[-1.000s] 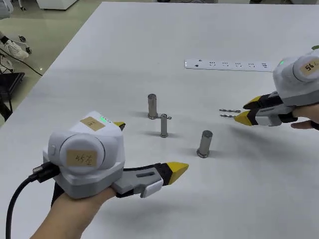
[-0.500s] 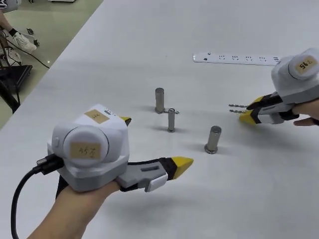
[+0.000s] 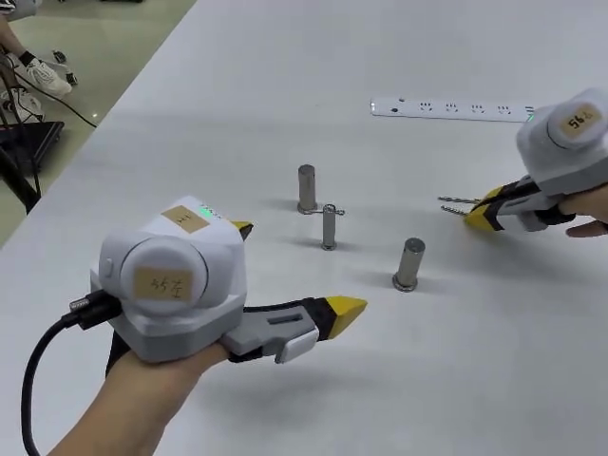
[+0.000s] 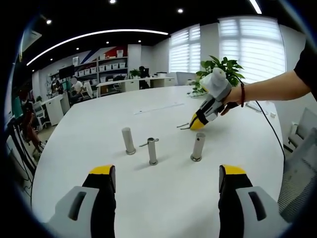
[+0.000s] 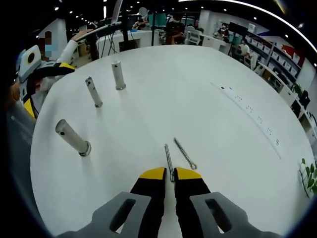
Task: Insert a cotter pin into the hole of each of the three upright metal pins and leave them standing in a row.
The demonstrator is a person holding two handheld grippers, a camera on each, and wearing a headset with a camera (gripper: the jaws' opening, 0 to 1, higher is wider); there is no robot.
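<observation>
Three metal pins stood upright in a slanting row on the white table [image 3: 218, 104]: back pin [image 3: 307, 188], middle pin [image 3: 329, 226], front pin [image 3: 409, 263], each apart from the next. Middle pin had a fitted cotter pin [image 3: 333, 211] through its top hole, sticking out sideways; the back and front pins' holes looked bare. In the left gripper view the same row ran back pin [image 4: 129, 141], middle pin [image 4: 152, 151], front pin [image 4: 198, 147], with the fitted cotter pin [image 4: 148, 143] poking out to the left. Left gripper [image 3: 294, 268] was held low over the table near the row, touching nothing, jaws spread wide with nothing between them [image 4: 167, 173]. Right gripper [image 3: 480, 216] sat well to the right of the pins, tips down at the table. Its own view showed the right gripper [image 5: 171, 174] with jaws pressed almost together, pinching the near end of the gripped cotter pin [image 5: 169, 159], which lay flat on the table. A loose cotter pin [image 5: 184, 153] lay just beside it, loop end nearer the jaws, not touching them. Both showed as thin rods in the head view, gripped cotter pin [image 3: 455, 210] and loose cotter pin [image 3: 457, 200]. A white power strip [image 3: 451, 109] lay farther back on the table.
</observation>
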